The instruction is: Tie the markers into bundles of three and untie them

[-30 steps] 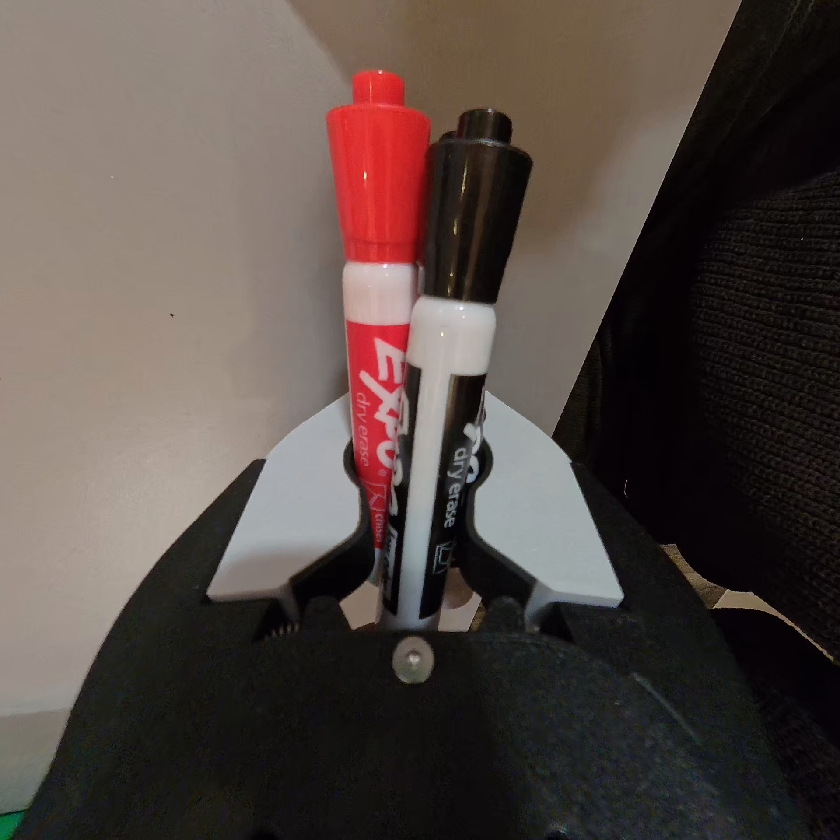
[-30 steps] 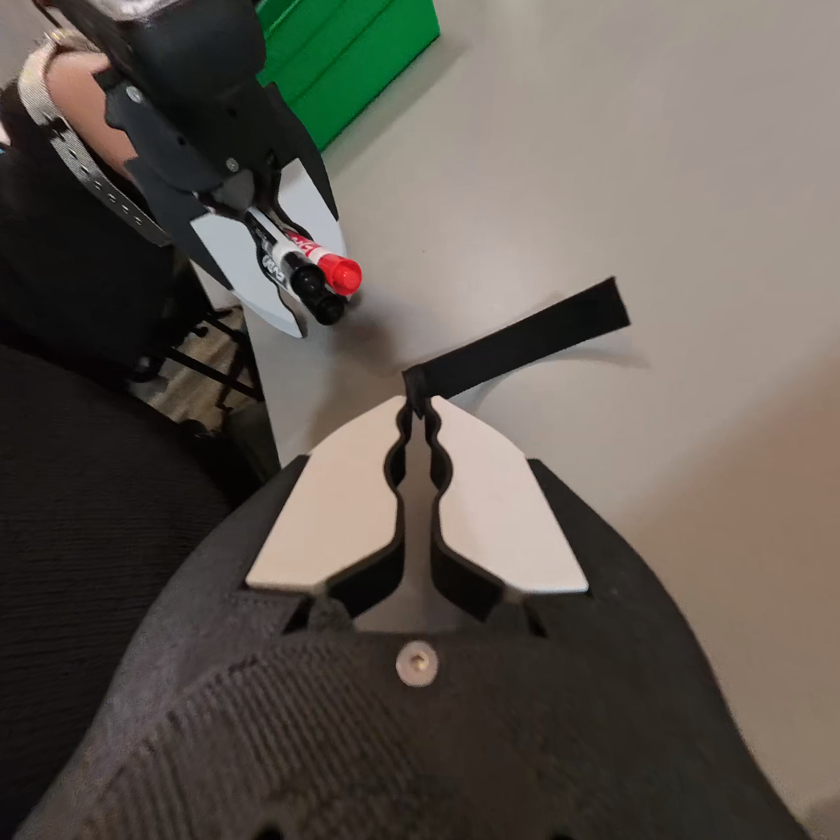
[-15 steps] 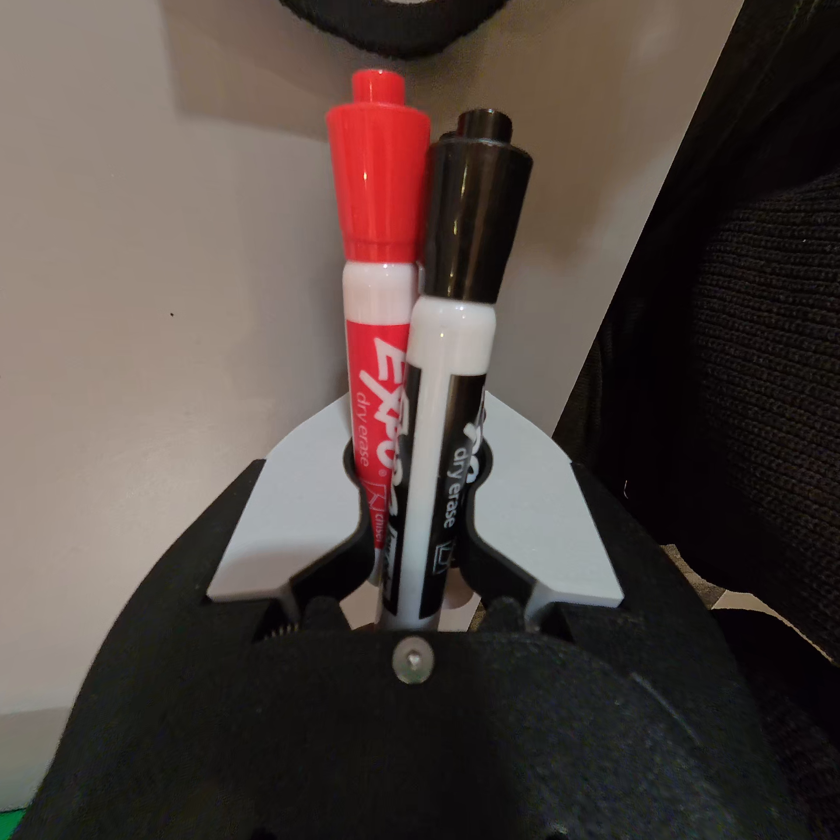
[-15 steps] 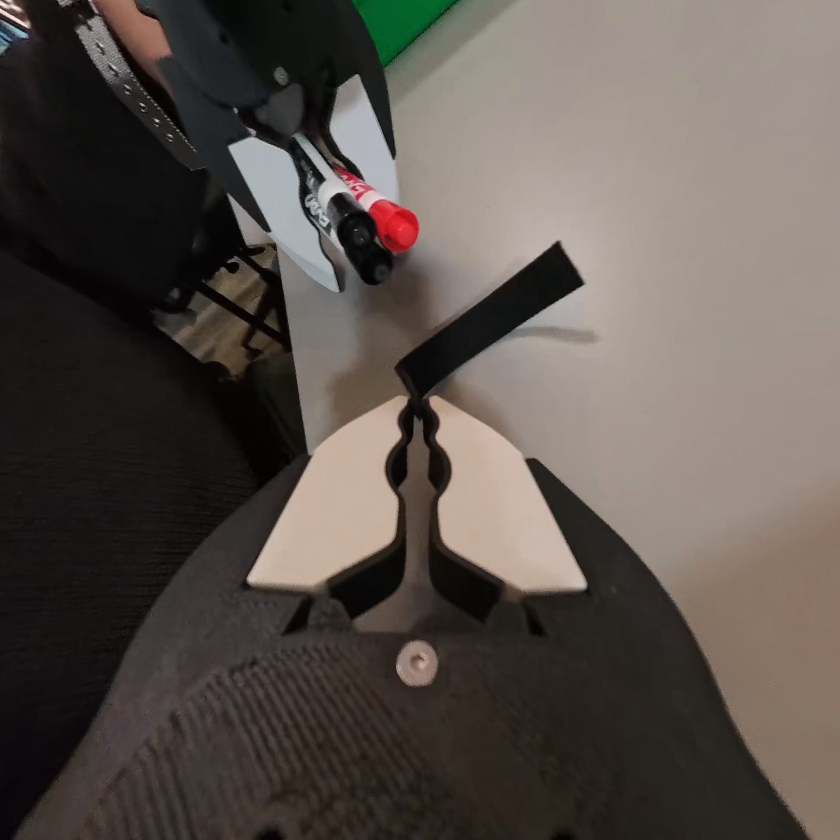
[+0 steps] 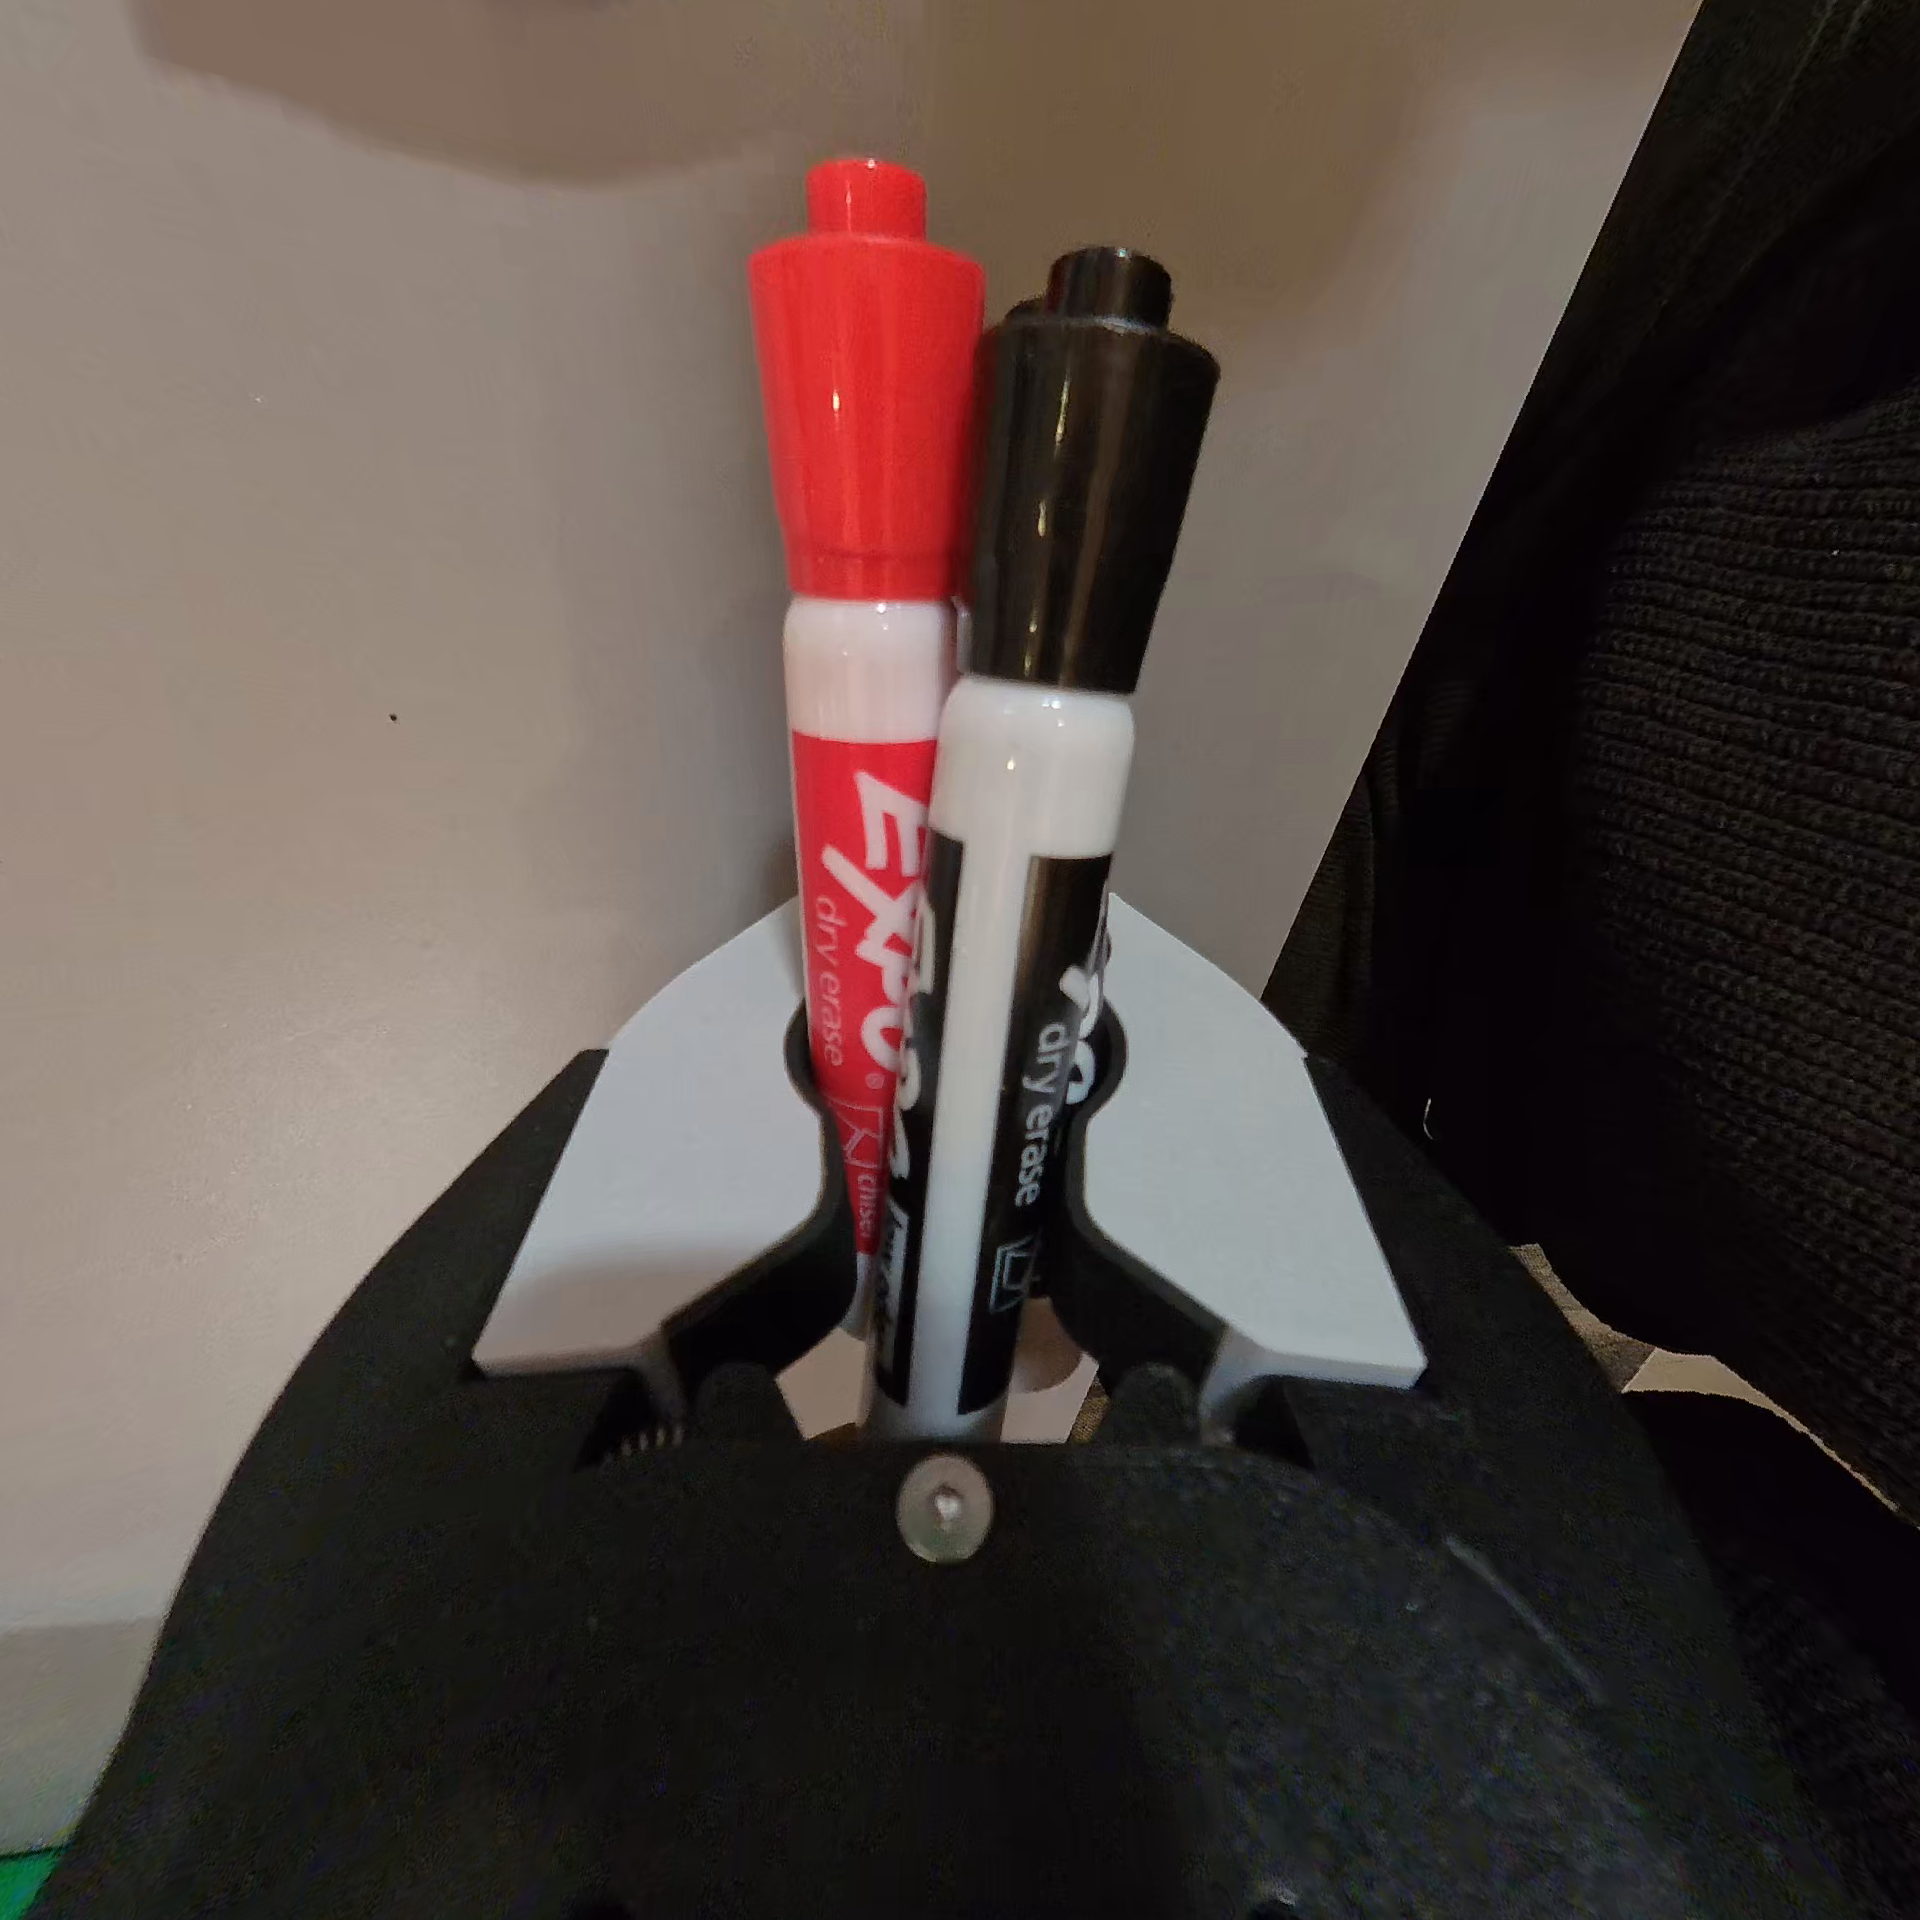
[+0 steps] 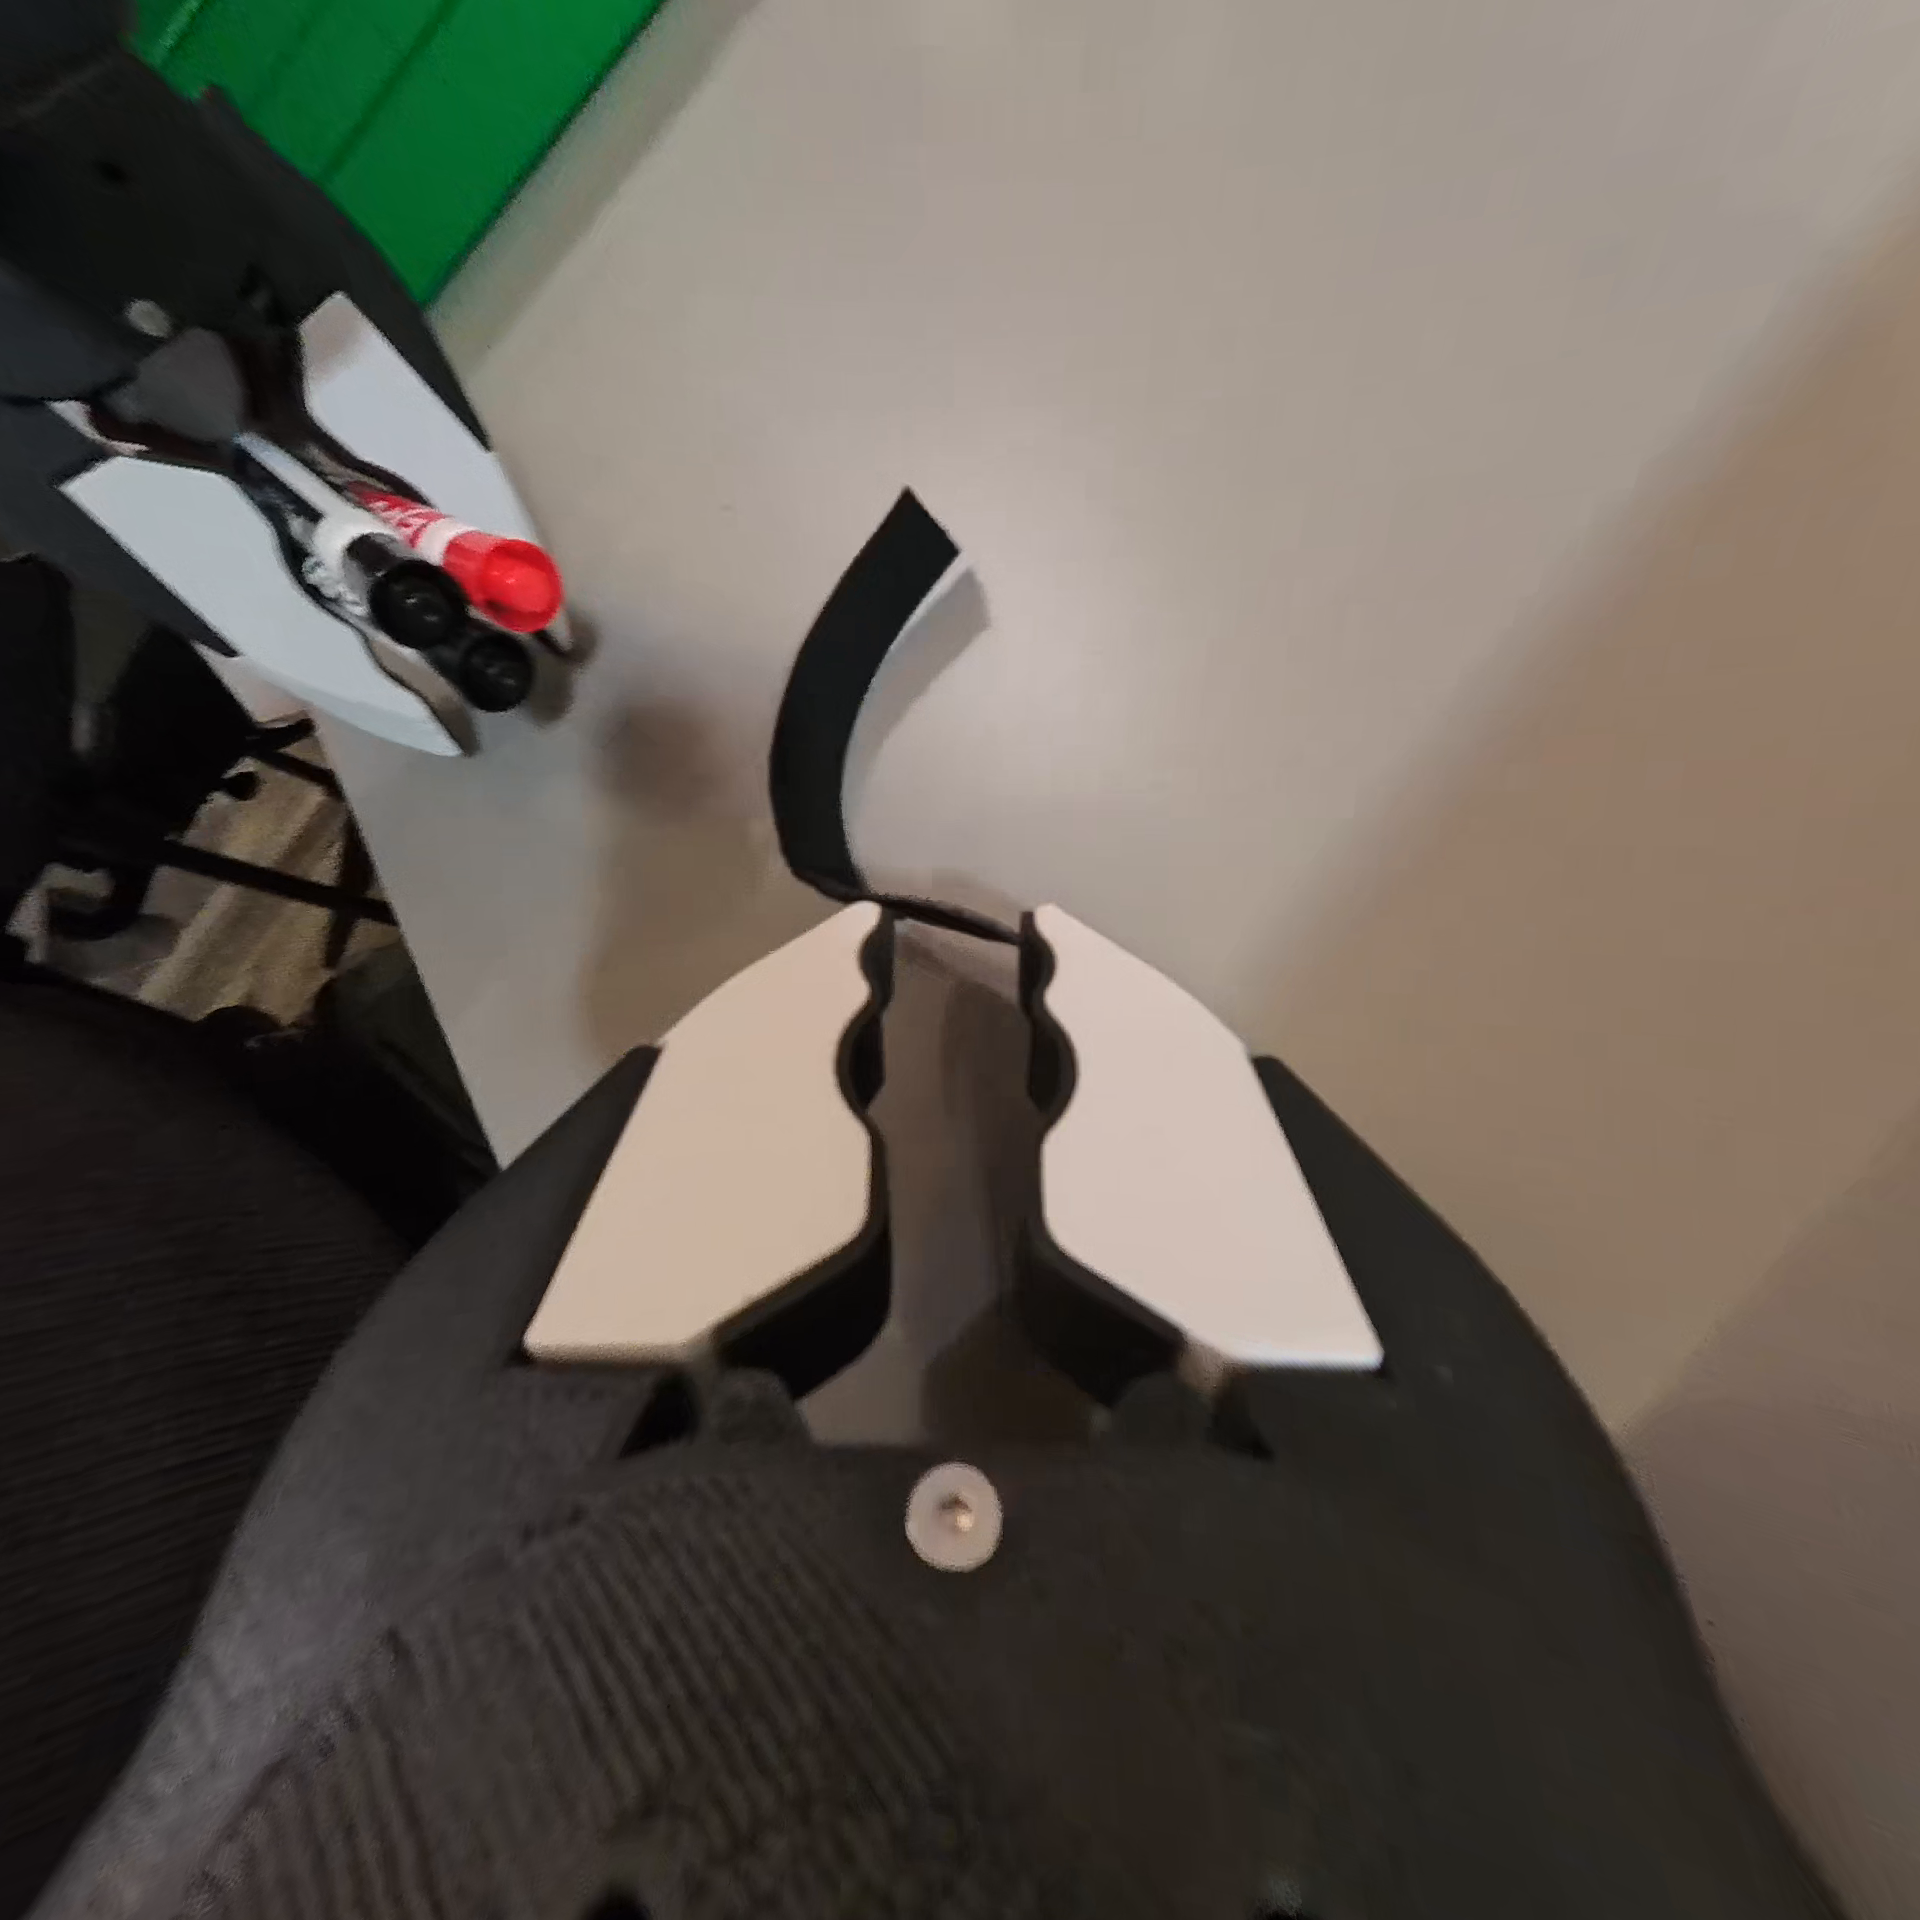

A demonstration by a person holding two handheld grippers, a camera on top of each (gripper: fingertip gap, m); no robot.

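Note:
My left gripper [image 5: 951, 935] is shut on three markers held side by side: a red one [image 5: 862, 499], a black one [image 5: 1081, 499], and a second black one mostly hidden behind them. In the right wrist view the left gripper [image 6: 457, 644] hangs over the table's near left edge, with the red cap [image 6: 504, 587] and two black caps [image 6: 416, 603] pointing at the camera. My right gripper [image 6: 956, 925] is open. A black strap [image 6: 831, 707] curls upward from its fingertips, its near end lying across the gap between them.
The pale grey table [image 6: 1351, 520] stretches ahead and to the right. A green box [image 6: 395, 125] sits at the far left. A person's black knit clothing [image 5: 1662, 831] is close on the right of the left gripper. Chair legs [image 6: 208, 852] show below the table edge. The grippers' ends are close to 20 centimeters from one another.
My right gripper has opened from shut on the strap. The strap, straight before, now curls upward. The left gripper with the markers sits lower left in the right wrist view.

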